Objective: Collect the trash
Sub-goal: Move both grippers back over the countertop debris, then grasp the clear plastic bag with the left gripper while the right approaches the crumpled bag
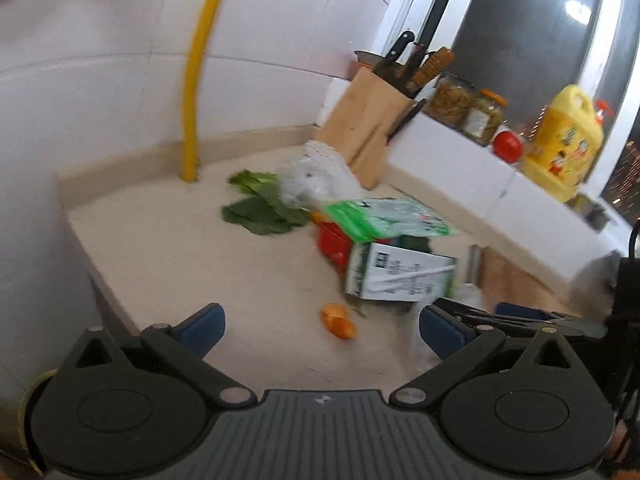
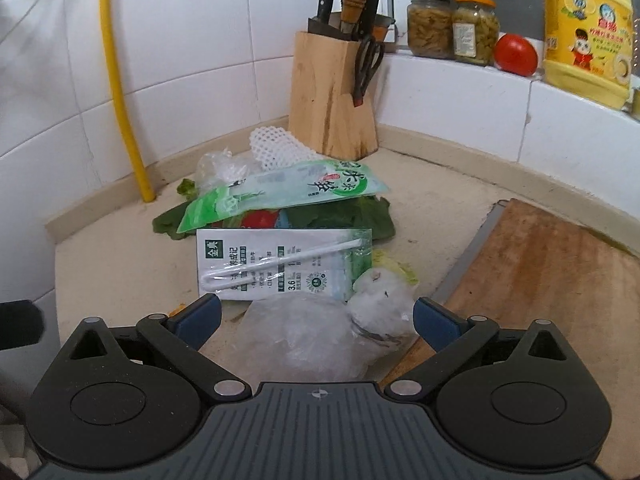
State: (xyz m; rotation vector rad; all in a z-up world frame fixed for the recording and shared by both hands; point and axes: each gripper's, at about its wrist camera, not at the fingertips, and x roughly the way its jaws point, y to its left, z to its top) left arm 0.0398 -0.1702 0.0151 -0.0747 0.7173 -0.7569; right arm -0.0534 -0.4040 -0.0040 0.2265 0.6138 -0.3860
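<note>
Between the spread jaws of the right gripper (image 2: pixel 316 322) lies a crumpled clear plastic bag (image 2: pixel 320 338), unpinched; beyond it, a white-and-green milk carton (image 2: pixel 276 266). Left gripper (image 1: pixel 320 326) spread wide, empty, above an orange peel scrap (image 1: pixel 339 320).

The left gripper (image 1: pixel 322 326) and right gripper (image 2: pixel 316 318) look alike: black linkage arms with silver pivot screws, round black hubs, and a ribbed grey body bearing a small crosshair mark. The fingers (image 2: pixel 199 315) carry blue pads.
</note>
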